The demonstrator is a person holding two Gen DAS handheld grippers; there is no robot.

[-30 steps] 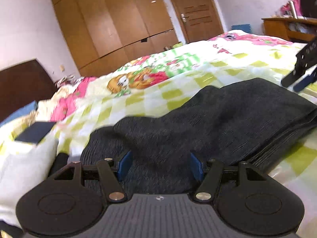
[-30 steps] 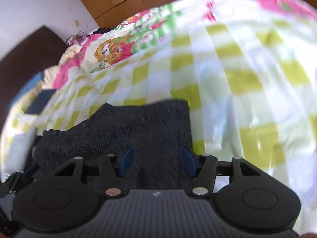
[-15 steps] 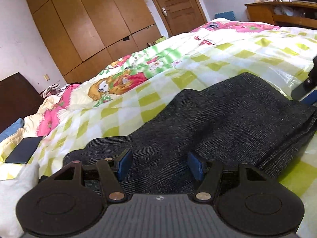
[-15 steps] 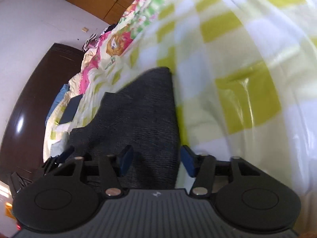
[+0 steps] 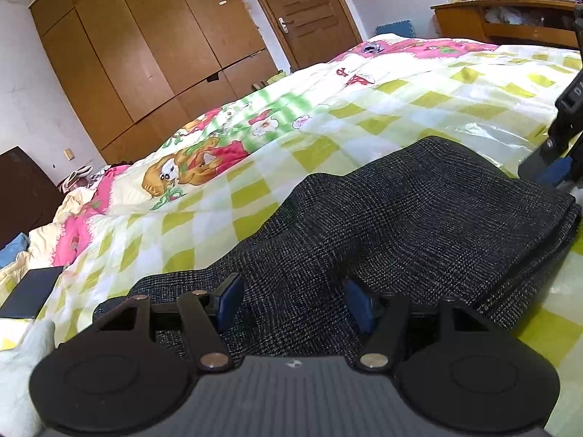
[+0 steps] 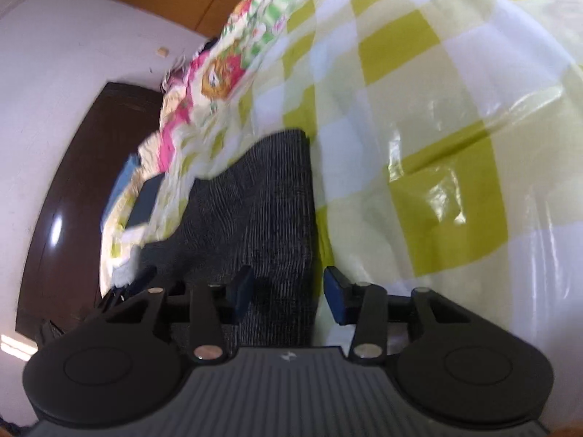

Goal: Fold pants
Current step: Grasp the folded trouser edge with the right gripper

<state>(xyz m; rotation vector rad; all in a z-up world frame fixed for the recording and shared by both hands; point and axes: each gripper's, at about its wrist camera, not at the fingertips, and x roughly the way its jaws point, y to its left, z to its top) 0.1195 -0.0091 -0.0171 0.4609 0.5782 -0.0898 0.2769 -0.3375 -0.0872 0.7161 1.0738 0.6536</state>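
Dark grey pants (image 5: 419,218) lie folded in a thick stack on the checked yellow-green bedspread (image 5: 400,109). My left gripper (image 5: 293,302) sits low over their near end. Its jaws stand wide, with a ridge of fabric between the blue pads and no squeeze showing. My right gripper (image 6: 288,295) straddles the right-hand edge of the pants (image 6: 269,200). Its jaws are closing: one pad is over the fabric, the other over the sheet, and a gap is still visible. In the left wrist view the right gripper (image 5: 564,167) shows at the far right edge.
A dark flat object (image 5: 29,291) lies on the bed at the left, next to a white pillow (image 5: 22,357). A wooden wardrobe (image 5: 145,54) and a door (image 5: 309,18) stand beyond the bed, a desk (image 5: 510,18) at the right, and a dark headboard (image 6: 65,200) at the left.
The pants went from a blurred, humped bundle to a flatter stack on the bed. My right gripper rolled, sank toward the pants' right edge, and its jaws narrowed. The left jaws kept their width.
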